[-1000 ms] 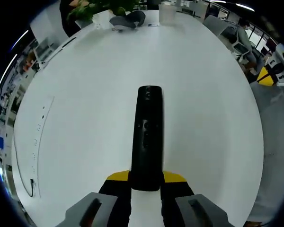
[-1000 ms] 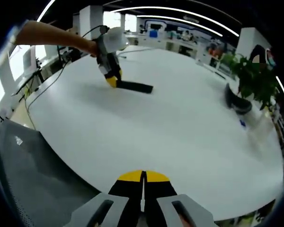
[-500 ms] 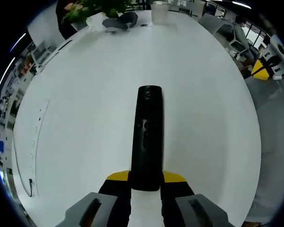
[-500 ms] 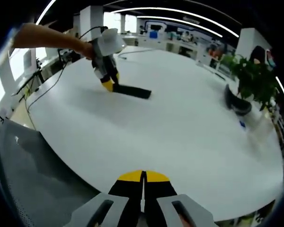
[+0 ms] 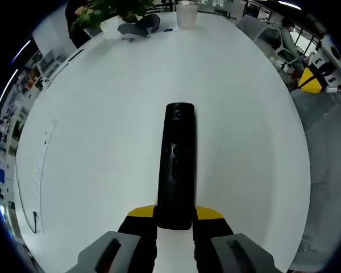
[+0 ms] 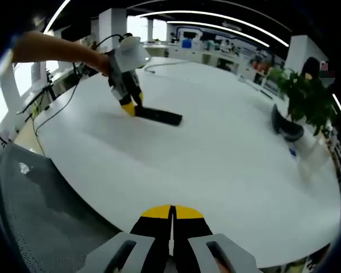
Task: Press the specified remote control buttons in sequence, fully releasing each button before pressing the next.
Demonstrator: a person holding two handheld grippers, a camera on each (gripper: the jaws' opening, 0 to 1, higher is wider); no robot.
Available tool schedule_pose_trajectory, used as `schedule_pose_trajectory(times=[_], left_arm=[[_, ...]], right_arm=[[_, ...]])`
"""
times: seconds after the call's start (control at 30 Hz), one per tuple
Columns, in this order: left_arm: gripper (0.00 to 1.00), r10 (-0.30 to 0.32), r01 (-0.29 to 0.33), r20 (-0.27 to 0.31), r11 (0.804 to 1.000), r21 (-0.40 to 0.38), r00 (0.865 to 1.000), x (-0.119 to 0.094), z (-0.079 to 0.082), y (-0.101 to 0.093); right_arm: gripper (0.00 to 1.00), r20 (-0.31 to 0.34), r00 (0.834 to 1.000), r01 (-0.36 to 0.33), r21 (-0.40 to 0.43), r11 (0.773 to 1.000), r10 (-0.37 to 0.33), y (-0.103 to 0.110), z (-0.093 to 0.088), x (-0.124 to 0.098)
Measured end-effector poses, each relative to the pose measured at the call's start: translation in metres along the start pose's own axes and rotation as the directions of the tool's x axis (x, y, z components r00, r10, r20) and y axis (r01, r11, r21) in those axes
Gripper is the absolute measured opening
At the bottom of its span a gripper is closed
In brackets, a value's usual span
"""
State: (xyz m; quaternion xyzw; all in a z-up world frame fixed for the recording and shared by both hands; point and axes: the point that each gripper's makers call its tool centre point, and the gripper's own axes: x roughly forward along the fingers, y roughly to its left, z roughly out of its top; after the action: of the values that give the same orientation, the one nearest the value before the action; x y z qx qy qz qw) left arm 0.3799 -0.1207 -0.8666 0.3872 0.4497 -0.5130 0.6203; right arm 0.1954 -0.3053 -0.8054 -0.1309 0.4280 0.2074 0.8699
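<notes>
The left gripper is still pinching the near end of the remote on the white table, barely shifted; the right gripper is staying pressed together

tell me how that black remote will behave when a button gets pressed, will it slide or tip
The remote looks stiff and flat-backed, so tipping seems unlikely. The white table looks smooth, so it might slide, but the left tongs clamp its near end, likely steadying it.

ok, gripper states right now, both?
Left gripper: shut on the remote.
Right gripper: shut, holding nothing, out over the table edge.
</notes>
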Motion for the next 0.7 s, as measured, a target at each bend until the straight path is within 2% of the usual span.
schedule_pose_trajectory(times=[0.23,0.5,0.7], left_arm=[[0.22,-0.007,0.007,0.0,0.999,0.032,1.0,0.0,-0.001,-0.008],[0.22,0.003,0.003,-0.111,0.998,0.055,0.994,0.001,-0.002,-0.03],[0.22,0.007,-0.002,-0.116,0.999,0.043,0.993,0.0,-0.004,-0.039]], right_arm=[[0.0,-0.002,1.0,-0.006,-0.016,1.0,0.006,0.003,0.0,0.0],[0.0,0.021,1.0,-0.012,-0.024,1.0,0.013,0.004,0.004,-0.002],[0.0,0.031,0.999,-0.016,-0.039,0.999,0.018,0.006,0.005,-0.003]])
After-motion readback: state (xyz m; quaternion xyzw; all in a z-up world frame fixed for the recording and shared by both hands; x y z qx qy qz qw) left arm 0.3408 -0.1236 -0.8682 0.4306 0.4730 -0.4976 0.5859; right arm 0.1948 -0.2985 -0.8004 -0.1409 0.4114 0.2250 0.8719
